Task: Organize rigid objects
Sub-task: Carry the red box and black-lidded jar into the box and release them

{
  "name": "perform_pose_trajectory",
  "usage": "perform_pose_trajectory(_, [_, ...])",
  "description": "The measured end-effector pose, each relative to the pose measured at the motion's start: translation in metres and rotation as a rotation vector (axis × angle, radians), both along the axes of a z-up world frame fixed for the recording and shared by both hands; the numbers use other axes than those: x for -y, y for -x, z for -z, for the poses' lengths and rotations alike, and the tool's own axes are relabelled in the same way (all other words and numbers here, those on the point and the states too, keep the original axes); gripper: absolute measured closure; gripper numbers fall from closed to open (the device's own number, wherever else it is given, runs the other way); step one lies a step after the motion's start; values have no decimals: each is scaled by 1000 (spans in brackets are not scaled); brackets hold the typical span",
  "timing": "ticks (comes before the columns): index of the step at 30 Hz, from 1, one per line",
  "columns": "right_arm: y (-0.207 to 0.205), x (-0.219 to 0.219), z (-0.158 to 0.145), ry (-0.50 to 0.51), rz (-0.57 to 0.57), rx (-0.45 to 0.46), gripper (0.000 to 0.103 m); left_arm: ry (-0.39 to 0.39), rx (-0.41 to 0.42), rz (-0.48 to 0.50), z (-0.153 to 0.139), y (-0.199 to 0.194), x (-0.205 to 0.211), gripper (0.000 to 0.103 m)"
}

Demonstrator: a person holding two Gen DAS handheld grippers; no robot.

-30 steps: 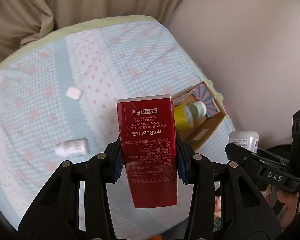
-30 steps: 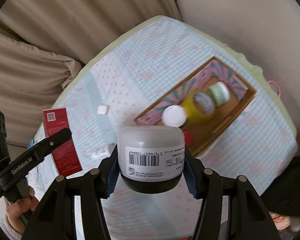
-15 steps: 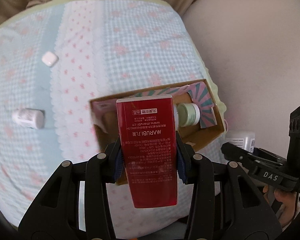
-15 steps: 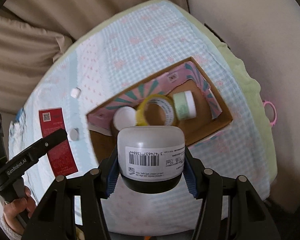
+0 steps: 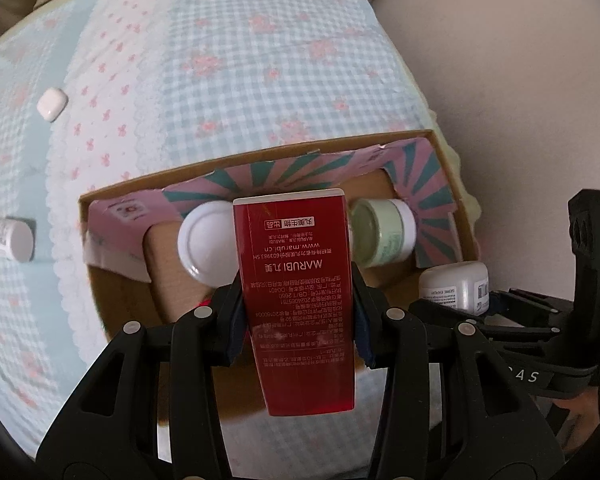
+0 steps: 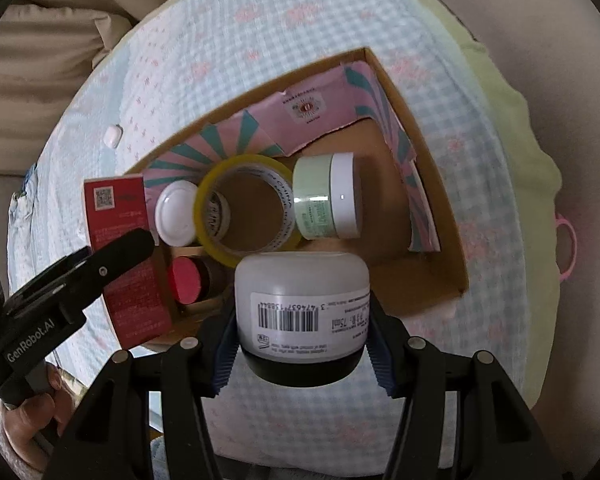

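Observation:
My left gripper (image 5: pixel 296 322) is shut on a red MARUBI box (image 5: pixel 296 280) and holds it over the near edge of an open cardboard box (image 5: pixel 260 152). The red box also shows in the right wrist view (image 6: pixel 126 256). My right gripper (image 6: pixel 300 344) is shut on a white jar with a barcode label (image 6: pixel 300 300), held above the cardboard box's near side (image 6: pixel 420 136). That jar shows in the left wrist view (image 5: pixel 454 286). Inside the box lie a yellow tape roll (image 6: pixel 246 208), a green jar with a white lid (image 6: pixel 328 196), a white round lid (image 6: pixel 176 212) and a red-capped item (image 6: pixel 186 280).
On the checked bedcover (image 5: pixel 220 60) lie a small white case (image 5: pixel 52 104) and a small white bottle (image 5: pixel 6 238) to the left of the cardboard box. A wall (image 5: pixel 520 80) borders the bed on the right. A pink loop (image 6: pixel 566 246) hangs at the bed's edge.
Both grippers have moved in toward the cardboard box with their loads. The box now fills the middle of both views, with the red box and the jar right above it.

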State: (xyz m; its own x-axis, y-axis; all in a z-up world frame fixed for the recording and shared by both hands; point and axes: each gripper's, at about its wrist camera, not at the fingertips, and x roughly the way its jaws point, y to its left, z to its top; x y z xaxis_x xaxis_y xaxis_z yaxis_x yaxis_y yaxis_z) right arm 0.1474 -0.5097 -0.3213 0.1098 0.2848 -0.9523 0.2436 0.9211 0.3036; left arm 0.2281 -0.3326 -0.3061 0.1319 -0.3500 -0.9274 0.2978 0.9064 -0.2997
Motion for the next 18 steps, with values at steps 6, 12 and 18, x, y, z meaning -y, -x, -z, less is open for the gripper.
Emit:
perform_pose_trajectory(6, [-10,7,16,-28,-3,-11,51,-28,11,3,14,-4,7,63])
perform_pose_trajectory(12, [-20,9,21,-68,9,-7,50,-7,41,-10,7,-8,4,0])
perform_pose_trajectory(18, [-7,22,13,-120,97,4,0,-12,37,21,-3,-6,-18,0])
